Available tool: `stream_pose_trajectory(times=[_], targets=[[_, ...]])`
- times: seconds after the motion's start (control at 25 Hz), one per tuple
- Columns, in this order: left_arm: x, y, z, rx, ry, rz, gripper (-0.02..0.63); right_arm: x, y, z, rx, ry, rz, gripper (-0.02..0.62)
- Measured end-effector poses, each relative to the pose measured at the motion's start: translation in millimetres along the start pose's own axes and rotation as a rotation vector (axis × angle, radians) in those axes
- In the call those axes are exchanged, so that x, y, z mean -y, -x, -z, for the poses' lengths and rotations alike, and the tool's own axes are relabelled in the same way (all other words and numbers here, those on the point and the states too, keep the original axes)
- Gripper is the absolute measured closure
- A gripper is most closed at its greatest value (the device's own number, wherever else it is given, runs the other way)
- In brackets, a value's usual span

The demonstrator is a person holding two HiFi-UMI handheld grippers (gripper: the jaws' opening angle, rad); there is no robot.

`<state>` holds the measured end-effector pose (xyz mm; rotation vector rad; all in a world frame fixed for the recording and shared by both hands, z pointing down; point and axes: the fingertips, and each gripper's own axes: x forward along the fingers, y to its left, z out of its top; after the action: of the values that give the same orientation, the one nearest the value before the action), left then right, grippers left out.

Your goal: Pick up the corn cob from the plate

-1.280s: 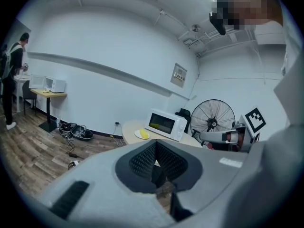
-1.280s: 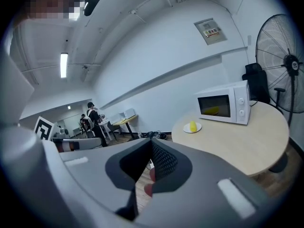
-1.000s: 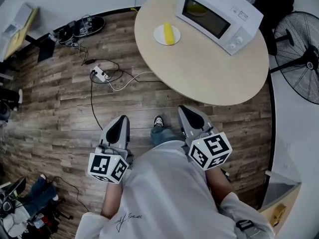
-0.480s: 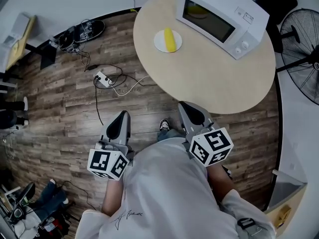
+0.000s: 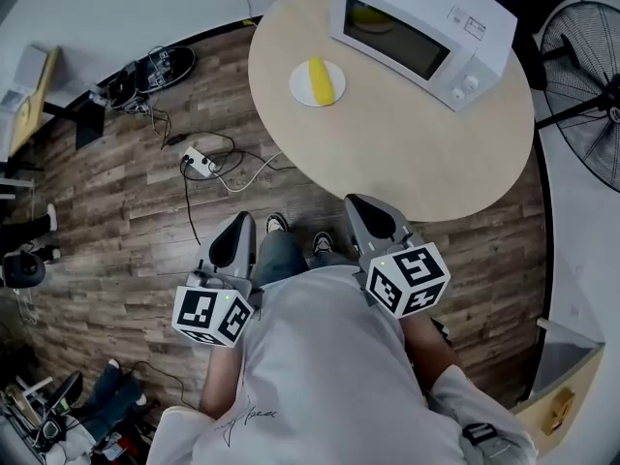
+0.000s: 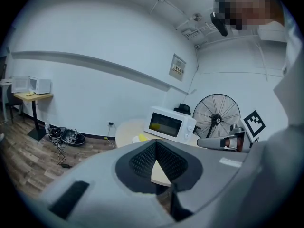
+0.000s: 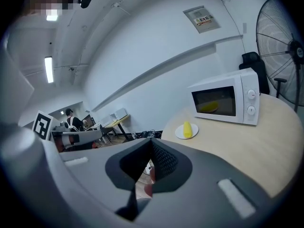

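The yellow corn cob (image 5: 320, 79) lies on a small white plate (image 5: 301, 91) on the far left part of the round wooden table (image 5: 407, 153). In the right gripper view the corn cob (image 7: 187, 129) and plate (image 7: 180, 135) sit well ahead of the jaws, left of the microwave. Both grippers are held low in front of the person. My left gripper (image 5: 237, 223) hangs over the floor, jaws together and empty. My right gripper (image 5: 369, 204) is at the table's near edge, shut with nothing in it. Both are far from the cob.
A white microwave (image 5: 418, 29) with something yellow inside stands behind the plate. A black fan (image 5: 579, 51) is to the table's right. A power strip with cables (image 5: 198, 160) lies on the wooden floor to the left. The person's feet (image 5: 300, 235) are near the table edge.
The person has stepped toward the table. Both grippers have come closer to its near edge, and the right one now reaches the rim. Jaws stay shut.
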<state>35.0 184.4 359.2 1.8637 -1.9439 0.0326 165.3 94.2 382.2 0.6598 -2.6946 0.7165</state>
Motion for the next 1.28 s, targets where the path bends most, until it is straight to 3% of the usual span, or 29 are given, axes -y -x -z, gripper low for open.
stream_pose_trajectory(times=[0.68,0.88,1.28], targets=[[-42.4,-84.5,-36.5,-0.058,-0.011,0.150,0.606,29.7,-57.0,-27.0,-0.003,-0.045,0.130,0.581],[-66.4,-106.8,-50.2,-0.082,-0.060,0.171,0.606,31.2,-78.9,-40.3,0.014,-0.061,0.168,0.581],[-85.1,-154.5,-94.7,-0.079,-0.088,0.311,0.606,44.1,-111.7,-69.6,0.051,-0.098,0.280,0.581]])
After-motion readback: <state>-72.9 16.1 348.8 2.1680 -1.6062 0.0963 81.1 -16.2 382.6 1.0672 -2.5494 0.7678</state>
